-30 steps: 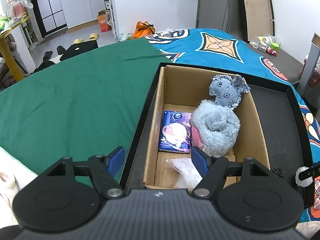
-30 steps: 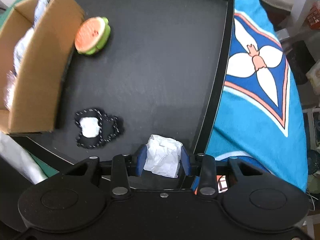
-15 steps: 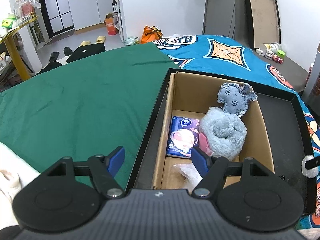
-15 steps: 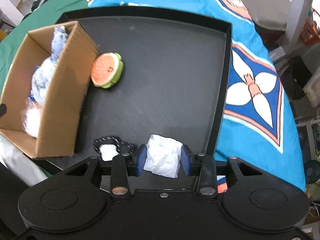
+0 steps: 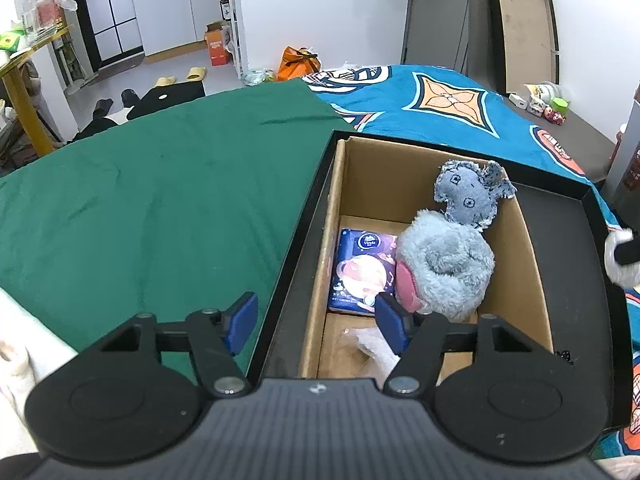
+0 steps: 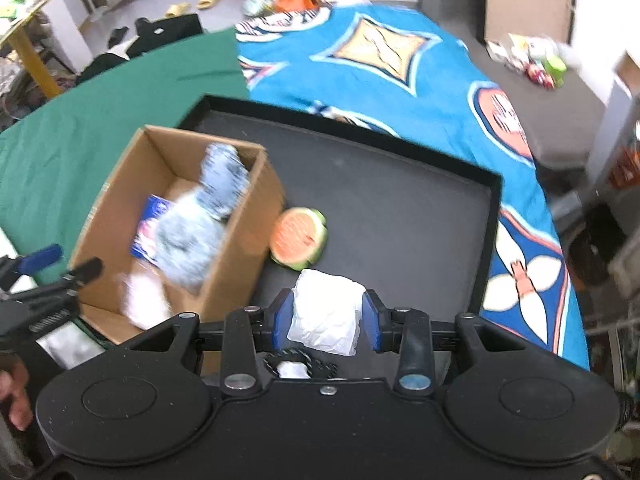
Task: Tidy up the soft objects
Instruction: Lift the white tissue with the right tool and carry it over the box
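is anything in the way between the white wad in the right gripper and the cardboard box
Nothing visible blocks it. The right gripper holds the white wad above the black tray; the cardboard box is open-topped, with bare floor beside the grey plush.

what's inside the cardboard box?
Box holds a grey plush, denim toy, blue packet and clear plastic. The plush hides the floor beneath.
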{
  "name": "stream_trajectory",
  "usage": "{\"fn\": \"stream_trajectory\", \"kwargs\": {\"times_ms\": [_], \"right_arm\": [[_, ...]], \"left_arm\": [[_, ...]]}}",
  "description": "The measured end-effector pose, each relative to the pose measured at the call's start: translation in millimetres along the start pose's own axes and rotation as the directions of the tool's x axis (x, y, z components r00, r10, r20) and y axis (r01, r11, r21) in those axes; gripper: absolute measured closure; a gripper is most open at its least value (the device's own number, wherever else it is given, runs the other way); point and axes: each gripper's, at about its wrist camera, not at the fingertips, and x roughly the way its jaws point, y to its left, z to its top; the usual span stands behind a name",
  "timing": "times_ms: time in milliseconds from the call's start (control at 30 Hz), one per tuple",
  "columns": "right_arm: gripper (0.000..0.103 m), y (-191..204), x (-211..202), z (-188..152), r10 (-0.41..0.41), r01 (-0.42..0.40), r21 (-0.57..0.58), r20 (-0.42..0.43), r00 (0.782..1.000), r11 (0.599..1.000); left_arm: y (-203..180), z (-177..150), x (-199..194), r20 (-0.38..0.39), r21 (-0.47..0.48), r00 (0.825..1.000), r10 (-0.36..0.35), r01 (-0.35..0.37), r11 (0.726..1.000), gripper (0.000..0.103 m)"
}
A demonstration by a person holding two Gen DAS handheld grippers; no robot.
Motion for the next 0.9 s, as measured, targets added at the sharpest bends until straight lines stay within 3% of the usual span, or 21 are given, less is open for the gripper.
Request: {"fn": "stream_trajectory", "kwargs": {"times_ms": [267,467,900], "right_arm": [[0.066,34,-11,10,0.032,-0.027,-0.069,0.074,0.997,0.997],[0.066,58,-22,14,0.062,-0.036,-0.141,0.182,0.981,0.989],[0.066,88,-16,31,0.148,-0.073,-0.266,0.275,0.950,0.961]], "left_arm": [[4,0,4,-0.012,-0.024,1.000,-0.016,0.016,1.000,0.052],[7,0,7,-0.026,-0.039,1.000,-0.015,0.014,0.999,0.057],[16,-1,15,-0.058,-0.083,0.997,-0.055,0.050,0.995,0.089]]}}
